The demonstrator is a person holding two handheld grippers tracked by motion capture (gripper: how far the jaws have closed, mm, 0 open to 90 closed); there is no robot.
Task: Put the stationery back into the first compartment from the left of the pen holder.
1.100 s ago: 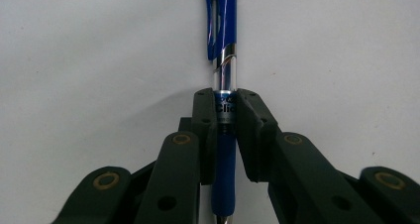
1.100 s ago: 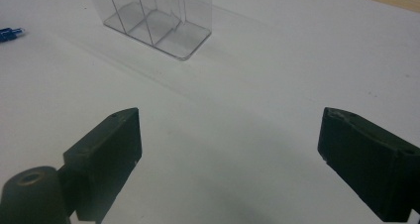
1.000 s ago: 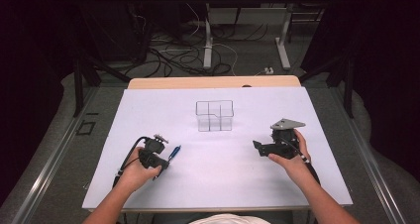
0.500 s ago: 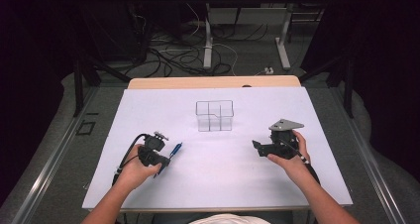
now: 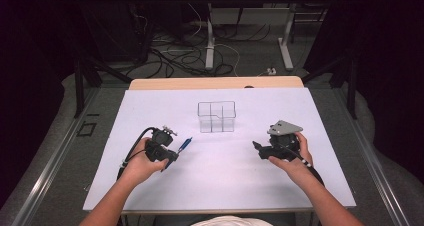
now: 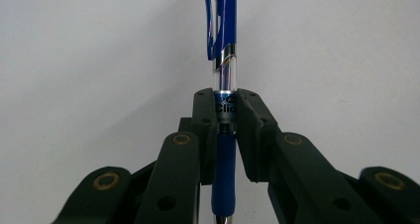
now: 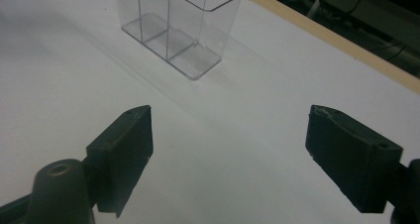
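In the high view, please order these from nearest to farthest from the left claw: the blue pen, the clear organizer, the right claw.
1. Blue pen: clamped in the left claw, pointing up and right.
2. Clear organizer: ahead and right, mid-table.
3. Right claw: far across on the right side, jaws open.

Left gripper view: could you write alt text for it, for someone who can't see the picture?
A blue pen is clamped upright between the two black jaws of the left tool. Its clear barrel, blue cap and clip rise above the jaws, and its blue grip runs down between them. Behind it lies a plain white table.
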